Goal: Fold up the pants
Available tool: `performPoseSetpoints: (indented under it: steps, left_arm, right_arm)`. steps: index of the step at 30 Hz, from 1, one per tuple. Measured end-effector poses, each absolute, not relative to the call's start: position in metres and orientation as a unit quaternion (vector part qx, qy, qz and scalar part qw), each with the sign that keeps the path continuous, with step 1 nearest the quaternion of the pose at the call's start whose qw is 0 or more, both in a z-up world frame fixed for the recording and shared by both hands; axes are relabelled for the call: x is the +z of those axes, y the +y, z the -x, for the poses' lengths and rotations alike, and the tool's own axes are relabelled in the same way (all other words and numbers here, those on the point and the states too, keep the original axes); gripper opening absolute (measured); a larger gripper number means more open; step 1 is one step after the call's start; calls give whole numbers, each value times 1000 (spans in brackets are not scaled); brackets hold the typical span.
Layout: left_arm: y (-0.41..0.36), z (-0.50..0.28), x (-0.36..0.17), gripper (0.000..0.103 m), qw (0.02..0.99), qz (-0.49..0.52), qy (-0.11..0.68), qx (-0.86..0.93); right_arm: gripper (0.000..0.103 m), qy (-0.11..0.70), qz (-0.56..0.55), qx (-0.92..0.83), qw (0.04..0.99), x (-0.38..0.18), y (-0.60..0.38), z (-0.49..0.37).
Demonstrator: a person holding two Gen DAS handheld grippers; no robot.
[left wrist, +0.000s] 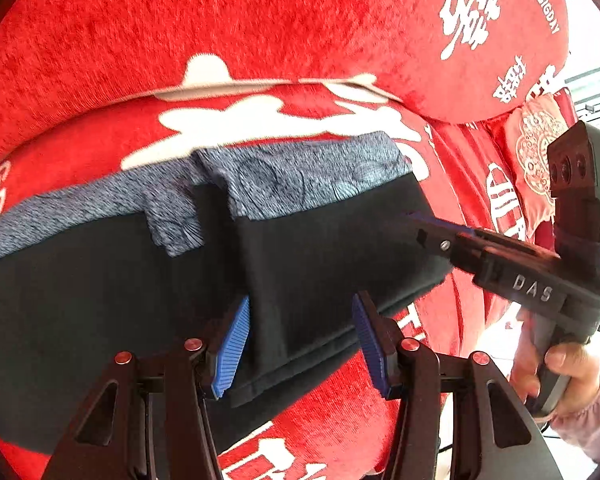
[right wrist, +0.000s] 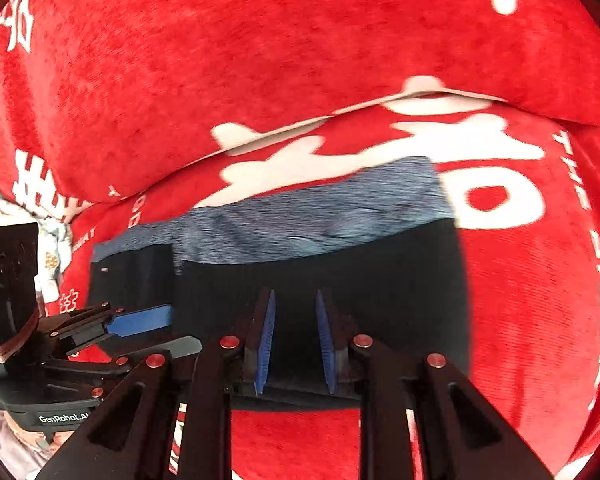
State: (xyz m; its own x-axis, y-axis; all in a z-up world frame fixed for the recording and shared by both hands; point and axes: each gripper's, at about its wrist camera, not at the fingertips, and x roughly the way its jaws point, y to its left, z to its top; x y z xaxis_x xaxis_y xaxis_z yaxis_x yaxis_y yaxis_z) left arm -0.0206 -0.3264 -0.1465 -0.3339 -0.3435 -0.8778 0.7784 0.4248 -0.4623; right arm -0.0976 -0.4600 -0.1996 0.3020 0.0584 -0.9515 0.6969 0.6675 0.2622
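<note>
Black fabric pants with heathered grey-blue waistband [left wrist: 300, 248] lie folded on red plush cover with white lettering [left wrist: 180, 40]. Left gripper [left wrist: 298, 344]: blue ribbed fingers [left wrist: 232, 344] partly open, straddling raised black fold at near edge; grip unclear. Right gripper [right wrist: 296, 340]: fingers [right wrist: 266, 340] narrowly apart over near hem, cloth between them; pinch unclear. Person's hand [left wrist: 556, 372] holds right gripper's handle.

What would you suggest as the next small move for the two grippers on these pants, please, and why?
Probably lower both a little and close on the near edge. The black pants lie folded on the red cover, and their hem sits between the pads of the left gripper and right gripper, apparently unpinched.
</note>
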Motion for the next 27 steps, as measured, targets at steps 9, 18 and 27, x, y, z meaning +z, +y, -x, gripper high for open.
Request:
performPoseSetpoints:
  steps: [9, 18, 27]
  left_arm:
    - [-326, 22, -160, 4, 545, -183, 655, -490]
    - [-296, 21, -161, 5, 568, -182, 650, -471]
    - [-285, 16, -141, 52, 611, -201, 629, -437]
  right_arm:
    - [24, 553, -348, -220, 724, -201, -460, 108]
    - [24, 565, -328, -211, 727, -214, -498, 76]
    - [32, 597, -290, -200, 720, -238, -453, 47]
